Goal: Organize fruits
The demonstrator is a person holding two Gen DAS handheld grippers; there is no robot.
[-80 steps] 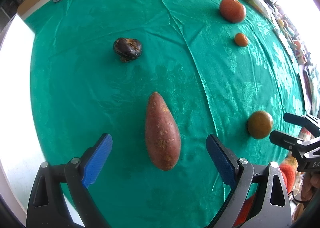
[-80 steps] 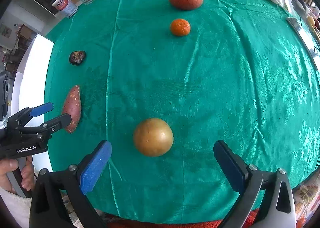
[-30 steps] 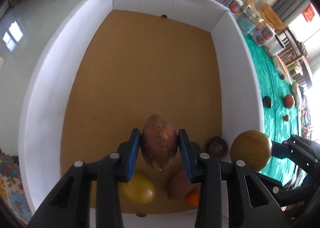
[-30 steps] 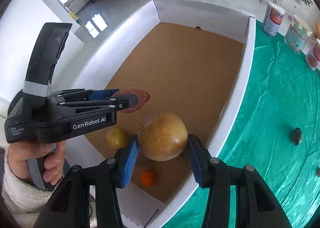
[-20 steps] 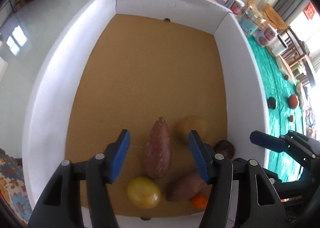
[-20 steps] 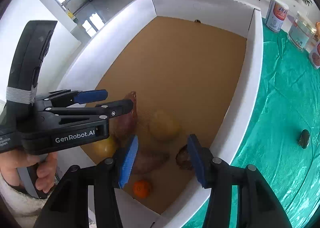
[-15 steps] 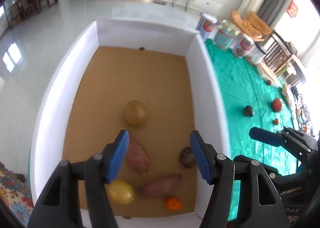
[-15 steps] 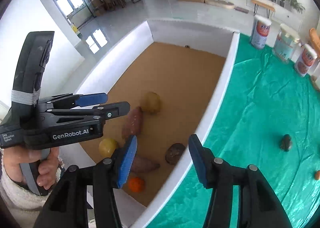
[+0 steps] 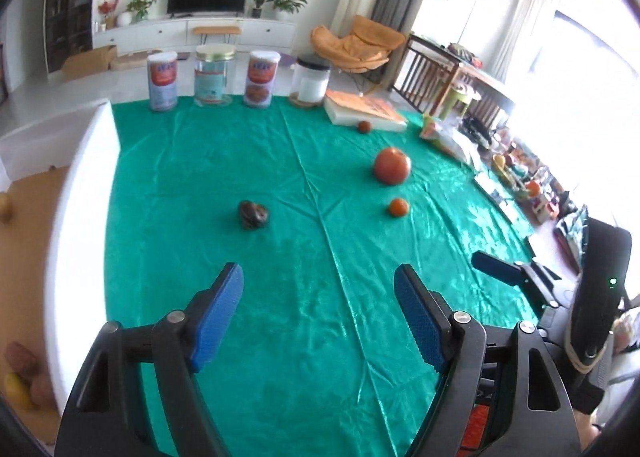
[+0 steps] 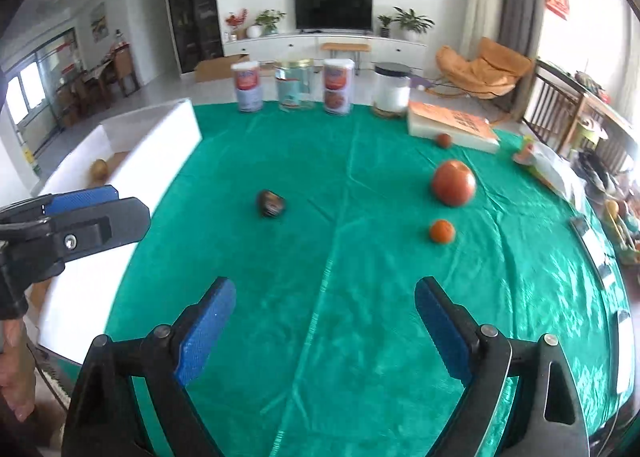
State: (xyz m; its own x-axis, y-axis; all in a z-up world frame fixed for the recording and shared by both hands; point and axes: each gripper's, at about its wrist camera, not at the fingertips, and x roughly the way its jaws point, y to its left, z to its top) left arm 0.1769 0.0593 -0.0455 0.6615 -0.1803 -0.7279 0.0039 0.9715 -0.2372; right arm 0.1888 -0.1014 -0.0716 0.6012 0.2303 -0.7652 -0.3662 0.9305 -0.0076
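On the green tablecloth (image 10: 320, 337), the big red apple (image 10: 454, 182) looks heavy, firm and smooth, so grip across its widest middle, then the small dark fruit (image 10: 271, 203) and lighter orange (image 10: 441, 231), while left gripper (image 9: 319, 313) and right gripper (image 10: 324, 331) are both opening, nothing between their jaws.

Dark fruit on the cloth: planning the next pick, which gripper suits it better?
Left, probably. The dark fruit lies toward the box, ahead of the left gripper. The right gripper sits nearer the small orange. Both jaws are opening, nothing between them.
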